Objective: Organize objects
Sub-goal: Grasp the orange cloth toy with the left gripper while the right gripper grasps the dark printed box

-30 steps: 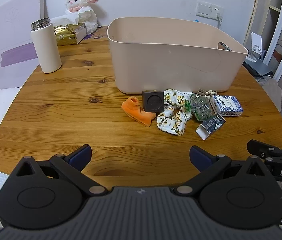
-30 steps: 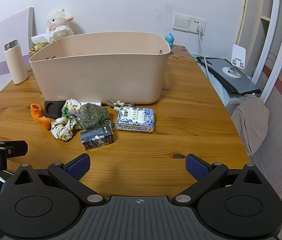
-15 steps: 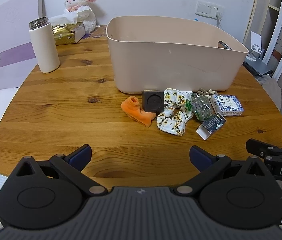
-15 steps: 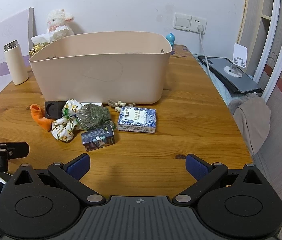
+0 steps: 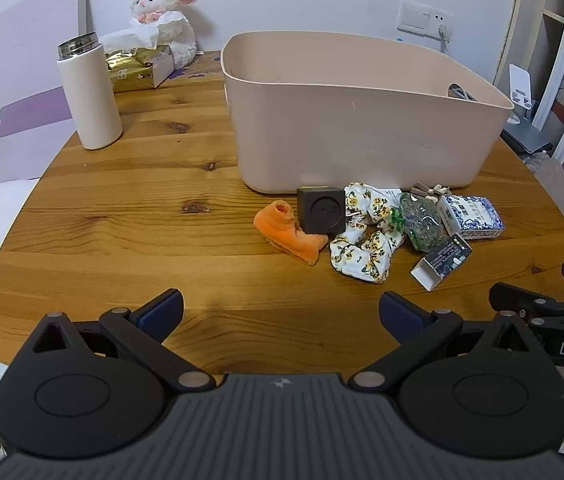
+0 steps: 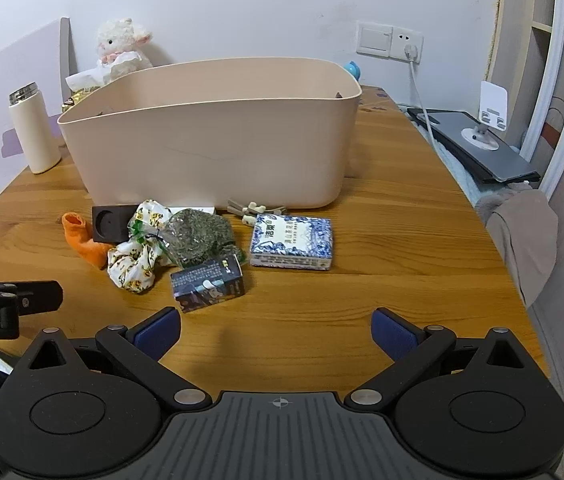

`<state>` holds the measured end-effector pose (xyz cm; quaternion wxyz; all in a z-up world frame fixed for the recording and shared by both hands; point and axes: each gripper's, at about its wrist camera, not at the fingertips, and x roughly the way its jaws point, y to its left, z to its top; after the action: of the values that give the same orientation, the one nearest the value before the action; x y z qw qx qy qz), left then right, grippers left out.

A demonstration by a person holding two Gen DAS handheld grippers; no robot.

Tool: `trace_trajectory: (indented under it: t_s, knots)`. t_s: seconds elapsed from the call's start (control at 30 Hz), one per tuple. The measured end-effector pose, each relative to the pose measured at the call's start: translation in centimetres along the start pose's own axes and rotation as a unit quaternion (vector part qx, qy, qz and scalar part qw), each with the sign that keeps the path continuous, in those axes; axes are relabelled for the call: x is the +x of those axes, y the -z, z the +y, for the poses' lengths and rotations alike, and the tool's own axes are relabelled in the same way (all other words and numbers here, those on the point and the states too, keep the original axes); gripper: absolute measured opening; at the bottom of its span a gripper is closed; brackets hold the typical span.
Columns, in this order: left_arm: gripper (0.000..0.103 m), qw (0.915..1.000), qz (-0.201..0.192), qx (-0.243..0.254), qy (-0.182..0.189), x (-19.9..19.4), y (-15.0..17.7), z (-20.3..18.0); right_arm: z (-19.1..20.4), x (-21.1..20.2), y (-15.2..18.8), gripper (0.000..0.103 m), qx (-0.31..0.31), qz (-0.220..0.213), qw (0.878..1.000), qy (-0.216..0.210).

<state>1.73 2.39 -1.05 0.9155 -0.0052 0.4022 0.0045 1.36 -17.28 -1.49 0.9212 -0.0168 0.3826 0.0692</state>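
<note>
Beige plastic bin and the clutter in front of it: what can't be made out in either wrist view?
- Floor of the beige plastic bin: both views, hidden by its near wall.
- Small pale pegs by the bin: both views, too small to identify.
- Print on the blue-and-white patterned box: too small to read.
- White slip behind the bag of dried green herbs: right wrist view, mostly covered.
- Right tool: left wrist view, cut off by the edge.

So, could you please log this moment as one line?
left gripper: open, empty | right gripper: open, empty | small items: on table before bin | none binned yet
</note>
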Motion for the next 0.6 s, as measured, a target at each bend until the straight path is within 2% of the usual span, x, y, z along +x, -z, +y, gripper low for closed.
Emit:
trace_trajectory:
  t_s: [0.33, 0.6]
  knots:
    - [0.103, 0.9996, -0.022, 0.015, -0.001, 2.0, -1.1, 1.0, 0.4, 1.8, 0.0, 0.098, -0.001, -0.006, 1.0, -0.011]
    - [0.103, 0.9991, -0.03, 0.023, 0.017, 4.3, -2.2, 1.6, 1.1, 3.3, -0.1, 0.092, -0.02, -0.005, 0.999, -0.031]
